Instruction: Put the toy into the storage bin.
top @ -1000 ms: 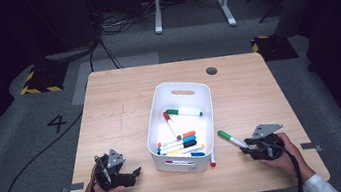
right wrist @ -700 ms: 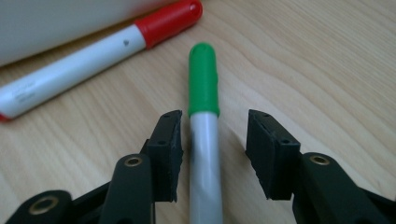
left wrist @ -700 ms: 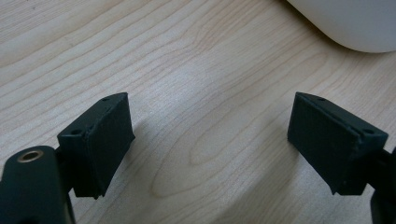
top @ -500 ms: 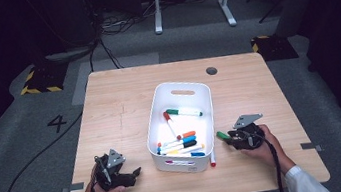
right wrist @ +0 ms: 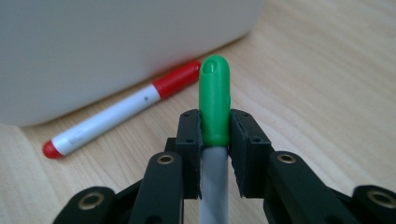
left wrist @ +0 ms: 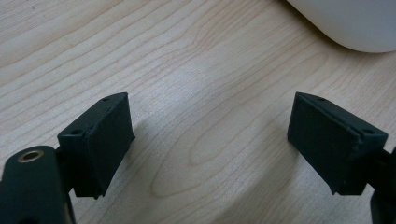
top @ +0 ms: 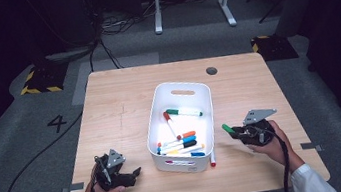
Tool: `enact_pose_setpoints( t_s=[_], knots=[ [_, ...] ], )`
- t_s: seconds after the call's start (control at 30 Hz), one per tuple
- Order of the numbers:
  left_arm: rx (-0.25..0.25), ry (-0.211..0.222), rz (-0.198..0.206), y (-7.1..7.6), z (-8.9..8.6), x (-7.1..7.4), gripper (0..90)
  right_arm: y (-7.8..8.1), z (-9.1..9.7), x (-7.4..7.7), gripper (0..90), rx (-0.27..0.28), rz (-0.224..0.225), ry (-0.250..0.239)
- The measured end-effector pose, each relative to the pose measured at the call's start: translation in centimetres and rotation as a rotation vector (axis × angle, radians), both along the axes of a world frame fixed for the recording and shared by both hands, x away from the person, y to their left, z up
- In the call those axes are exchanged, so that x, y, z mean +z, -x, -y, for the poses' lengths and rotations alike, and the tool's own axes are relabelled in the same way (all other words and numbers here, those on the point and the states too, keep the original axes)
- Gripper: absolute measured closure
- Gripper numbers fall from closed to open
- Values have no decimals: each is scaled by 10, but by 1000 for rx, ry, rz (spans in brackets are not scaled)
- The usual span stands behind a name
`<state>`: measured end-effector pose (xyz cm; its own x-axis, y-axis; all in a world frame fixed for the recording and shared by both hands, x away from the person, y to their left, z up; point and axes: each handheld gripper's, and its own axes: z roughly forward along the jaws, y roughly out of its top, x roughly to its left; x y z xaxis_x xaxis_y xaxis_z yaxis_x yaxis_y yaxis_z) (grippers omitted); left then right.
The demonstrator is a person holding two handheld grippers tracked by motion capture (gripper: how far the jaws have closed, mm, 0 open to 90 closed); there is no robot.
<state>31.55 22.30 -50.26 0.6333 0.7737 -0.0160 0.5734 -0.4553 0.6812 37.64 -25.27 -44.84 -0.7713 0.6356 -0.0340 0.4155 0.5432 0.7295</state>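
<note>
Here, my right gripper [top: 232, 130] has just been closing its jaws and is now clamped on the green-capped marker [right wrist: 214, 100], with the cap standing out past the pads and the white barrel running back between them. In the high view the green cap [top: 226, 128] points left toward the white bin [top: 207, 92], just beside its right wall and off the tabletop. A red-capped marker [right wrist: 122, 108] lies flat on the wooden table [top: 118, 98] against the near right corner of the bin; in the high view it shows as a short stick at that corner [top: 211, 158]. Inside the bin lie several more markers, among them a green one [top: 184, 111] toward the far end and a red one [top: 170, 123] slanting beside it. My left gripper [top: 131, 174] rests at the near left of the table, well apart from the bin, its jaws spread wide with bare wood between the pads [left wrist: 109, 140].
</note>
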Motion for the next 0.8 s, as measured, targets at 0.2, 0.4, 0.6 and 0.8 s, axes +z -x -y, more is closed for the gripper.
enact_pose_setpoints(
  t_s=[0.2, 0.4, 0.6, 0.8],
  knots=[
    [0, 0, 0, 0, 0, 0, 142, 4, 0, 28, 746, 20, 38, -48],
    [0, 0, 0, 0, 0, 0, 142, 9, -3, 66, 745, 54, 100, -65],
    [0, -1, 0, 0, 0, 0, 143, 12, -14, 100, 745, 95, 157, -56],
    [-1, 0, 1, 0, 0, 0, 142, 15, -27, 125, 745, 122, 180, -65]
  ],
)
